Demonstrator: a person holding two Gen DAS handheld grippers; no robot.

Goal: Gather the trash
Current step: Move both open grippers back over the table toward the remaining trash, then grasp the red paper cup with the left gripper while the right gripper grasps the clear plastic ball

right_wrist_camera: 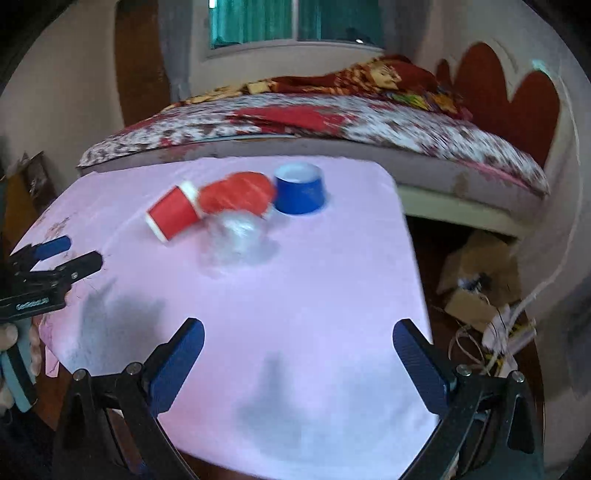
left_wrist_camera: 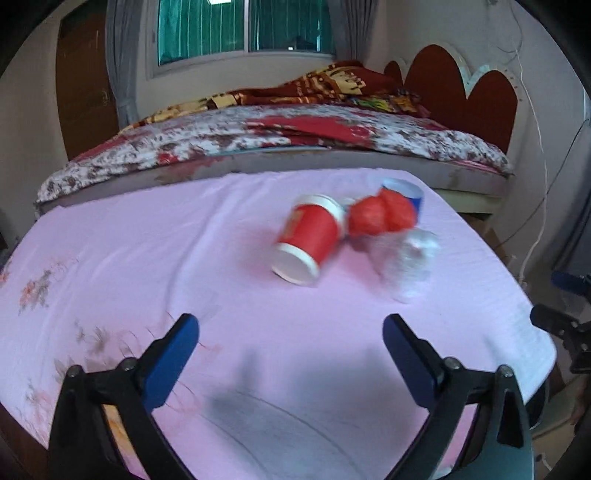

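On the pink cloth of the table (left_wrist_camera: 147, 258) lies a cluster of trash. A red paper cup (left_wrist_camera: 308, 240) lies on its side, also in the right wrist view (right_wrist_camera: 173, 216). Beside it are a crumpled red wrapper (left_wrist_camera: 380, 216) (right_wrist_camera: 236, 194), a clear crumpled plastic cup (left_wrist_camera: 406, 262) (right_wrist_camera: 236, 236) and an upside-down blue cup (left_wrist_camera: 404, 190) (right_wrist_camera: 299, 190). My left gripper (left_wrist_camera: 290, 354) is open and empty, short of the red cup; it shows at the left of the right wrist view (right_wrist_camera: 68, 254). My right gripper (right_wrist_camera: 297, 354) is open and empty, over the table's near part (right_wrist_camera: 314, 295).
A bed (left_wrist_camera: 258, 136) with a patterned quilt stands just behind the table, with a red headboard (left_wrist_camera: 461, 85) on the right. Cardboard boxes (right_wrist_camera: 480, 273) and cables (right_wrist_camera: 498, 339) lie on the floor right of the table. A window (left_wrist_camera: 243, 26) is in the far wall.
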